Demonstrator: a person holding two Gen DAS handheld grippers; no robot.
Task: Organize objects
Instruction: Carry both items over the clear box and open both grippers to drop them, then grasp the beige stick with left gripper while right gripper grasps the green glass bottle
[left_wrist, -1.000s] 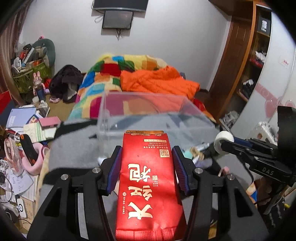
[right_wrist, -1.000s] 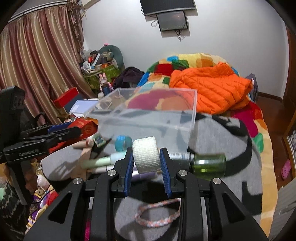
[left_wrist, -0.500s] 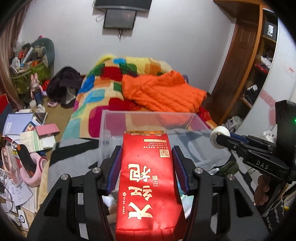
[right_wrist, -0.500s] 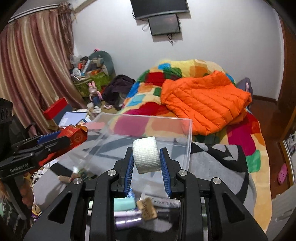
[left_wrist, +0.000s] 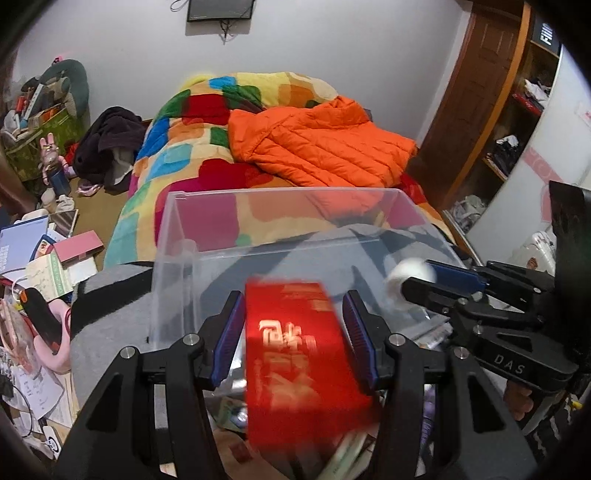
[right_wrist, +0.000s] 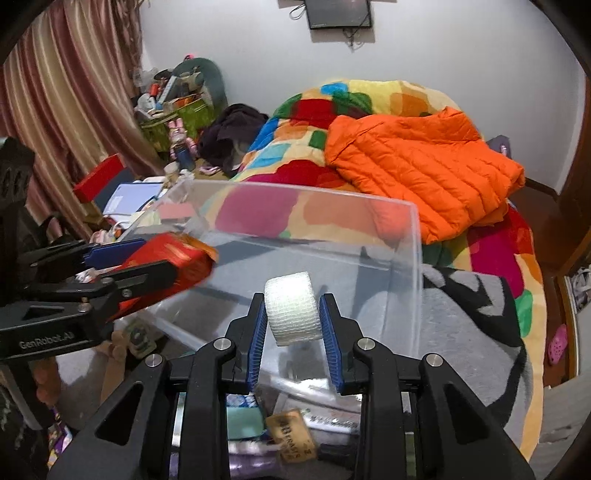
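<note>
My left gripper (left_wrist: 292, 295) grips a red packet (left_wrist: 295, 354) with gold characters. The packet is blurred and sits a little low between the pads. It hangs over the near left corner of a clear plastic box (left_wrist: 280, 192) on a grey blanket. My right gripper (right_wrist: 292, 301) has a white gauze roll (right_wrist: 291, 308) between its pads, which still touch it as the jaws are opening. It hovers over the box's (right_wrist: 303, 191) near side. Each gripper shows in the other's view: the right one (left_wrist: 417, 278) with the roll, the left one (right_wrist: 159, 254) with the packet.
Small toiletries and a brown tag (right_wrist: 291, 434) lie on the grey blanket (right_wrist: 461, 332) just under the grippers. Behind the box are a colourful quilt (left_wrist: 192, 122) and an orange jacket (left_wrist: 317, 144). Books and clutter (left_wrist: 44, 254) cover the floor at left. A wooden wardrobe (left_wrist: 480, 96) stands right.
Both grippers have moved forward over the clear box, which now fills the lower middle of each view. The red packet has slid slightly lower between the left pads.
</note>
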